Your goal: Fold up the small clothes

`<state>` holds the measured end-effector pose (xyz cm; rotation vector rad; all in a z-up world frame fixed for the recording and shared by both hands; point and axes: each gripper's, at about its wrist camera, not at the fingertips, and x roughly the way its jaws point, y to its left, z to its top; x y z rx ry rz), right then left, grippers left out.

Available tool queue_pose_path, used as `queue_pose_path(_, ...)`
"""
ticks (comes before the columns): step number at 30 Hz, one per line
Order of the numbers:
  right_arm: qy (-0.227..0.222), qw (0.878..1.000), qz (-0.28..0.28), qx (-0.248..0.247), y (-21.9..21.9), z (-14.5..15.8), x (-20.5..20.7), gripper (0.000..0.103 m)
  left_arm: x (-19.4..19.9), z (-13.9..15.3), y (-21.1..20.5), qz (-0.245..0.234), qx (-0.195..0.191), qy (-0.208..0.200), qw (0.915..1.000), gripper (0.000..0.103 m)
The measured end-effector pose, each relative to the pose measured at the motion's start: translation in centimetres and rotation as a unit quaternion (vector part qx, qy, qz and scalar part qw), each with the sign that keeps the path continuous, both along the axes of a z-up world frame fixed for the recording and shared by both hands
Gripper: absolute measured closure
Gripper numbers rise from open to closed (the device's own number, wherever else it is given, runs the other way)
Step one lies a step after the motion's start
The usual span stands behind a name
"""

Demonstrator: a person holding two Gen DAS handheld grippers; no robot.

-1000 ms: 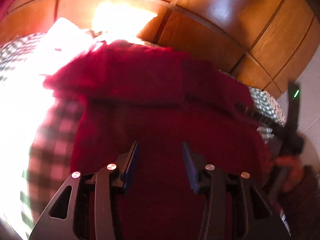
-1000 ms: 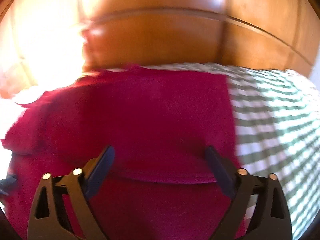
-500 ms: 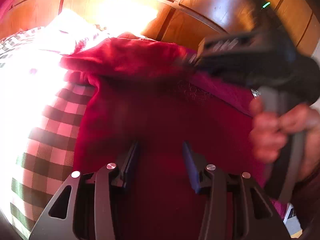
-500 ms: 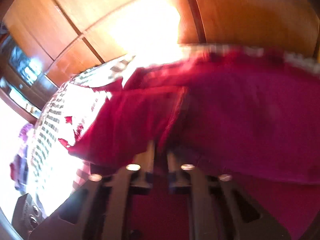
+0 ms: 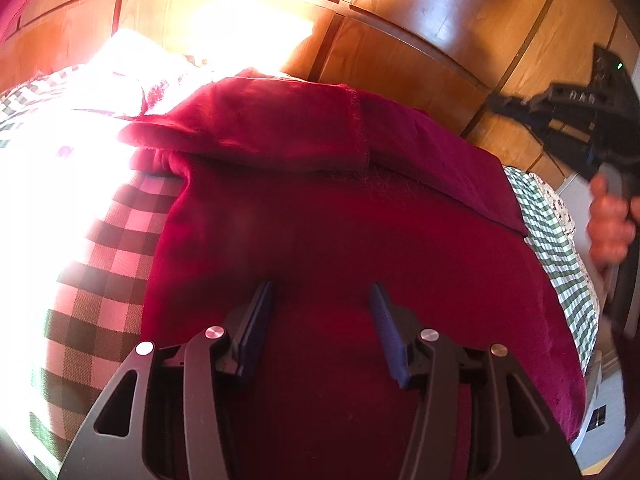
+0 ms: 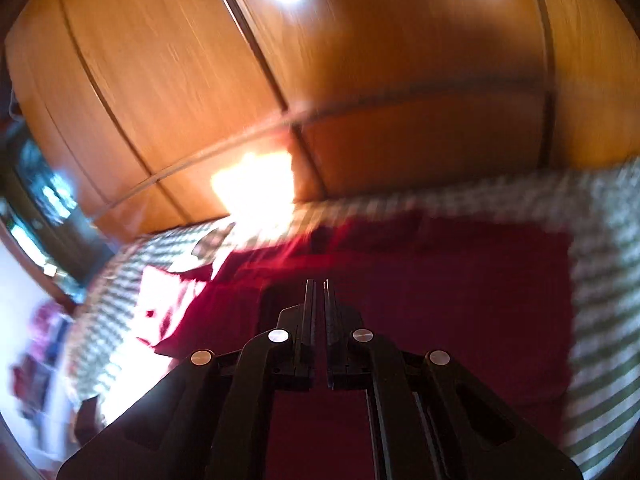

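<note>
A dark red garment [image 5: 328, 216] lies on the green-and-white checked bed cover [image 5: 100, 264], with its far part folded over toward me along a seam [image 5: 356, 128]. My left gripper [image 5: 320, 300] is open just above the near part of the cloth and holds nothing. My right gripper [image 6: 318, 282] is shut with nothing between its fingers, raised above the garment [image 6: 460, 280]. In the left wrist view the right gripper's body [image 5: 584, 120] is held up at the far right by a hand [image 5: 610, 224].
A wooden panelled wardrobe [image 5: 400, 32] stands right behind the bed. Strong sunlight washes out the left part of the cover [image 5: 48, 168]. Shelves with items [image 6: 44, 200] show at the far left of the blurred right wrist view.
My right gripper has let go of the folded-over part, lifted and pulled back to the right. The fold now lies flat. My left gripper has stayed open in place.
</note>
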<state>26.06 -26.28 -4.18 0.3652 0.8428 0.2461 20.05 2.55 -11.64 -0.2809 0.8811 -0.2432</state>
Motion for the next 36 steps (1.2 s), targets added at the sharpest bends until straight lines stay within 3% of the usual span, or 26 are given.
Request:
queue_pose_path(1,0.015,1.0,0.003,0.02,0.3,-1.3,0.1,0.066,0.0,0.0,0.0,0.0,0.0,0.0,1.0,0.053)
queue_pose_path(2,0.023,0.999,0.005,0.038,0.7,-2.1,-0.1,0.026,0.0,0.0,0.0,0.0,-0.002,0.0,1.0,0.053)
queue_pose_path(3,0.028,0.998,0.007,0.059,1.2,-3.1,-0.2,0.019,0.0,-0.1,0.1,0.0,-0.004,0.0,1.0,0.053)
queue_pose_path(4,0.038,0.997,0.02,0.071,2.3,-3.9,-0.1,0.019,0.0,-0.1,0.1,0.0,-0.005,0.0,1.0,0.053)
queue_pose_path(7,0.082,0.99,0.063,0.097,5.1,-6.3,0.5,0.027,0.0,-0.1,0.0,0.0,-0.006,-0.001,1.0,0.052)
queue_pose_path(12,0.108,0.988,0.078,0.076,9.4,-8.6,2.4,0.048,0.0,-0.3,0.3,-0.001,-0.01,-0.003,0.9999,0.051)
queue_pose_path(13,0.107,0.989,0.075,0.068,10.0,-8.6,2.9,0.057,-0.1,-0.3,0.3,-0.002,-0.01,-0.003,0.9999,0.05)
queue_pose_path(15,0.107,0.991,0.075,0.04,11.0,-8.5,3.3,0.09,-0.1,-0.3,0.3,-0.003,-0.01,-0.004,0.9999,0.05)
queue_pose_path(18,0.069,0.993,0.091,-0.017,12.1,-6.1,2.6,0.096,-0.2,-0.4,0.4,-0.003,-0.014,-0.004,0.9999,0.05)
queue_pose_path(20,0.021,0.996,0.09,-0.021,11.5,-2.9,1.5,0.096,-0.2,-0.4,0.5,-0.003,-0.014,-0.005,0.9999,0.05)
queue_pose_path(23,-0.052,0.995,0.072,-0.044,9.5,2.3,-0.2,0.096,-0.3,-0.4,0.4,-0.003,-0.011,-0.005,0.9999,0.049)
queue_pose_path(27,-0.102,0.991,0.031,-0.078,5.4,6.0,-2.1,0.096,-0.2,-0.4,0.3,-0.003,-0.009,-0.005,0.9999,0.049)
queue_pose_path(31,-0.092,0.99,-0.022,-0.105,0.6,5.3,-3.0,0.096,-0.2,-0.5,0.1,-0.003,-0.006,-0.004,1.0,0.049)
queue_pose_path(36,-0.022,0.988,-0.101,-0.11,-6.7,-0.1,-3.8,0.096,-0.1,-0.5,-0.3,-0.003,-0.002,-0.003,1.0,0.049)
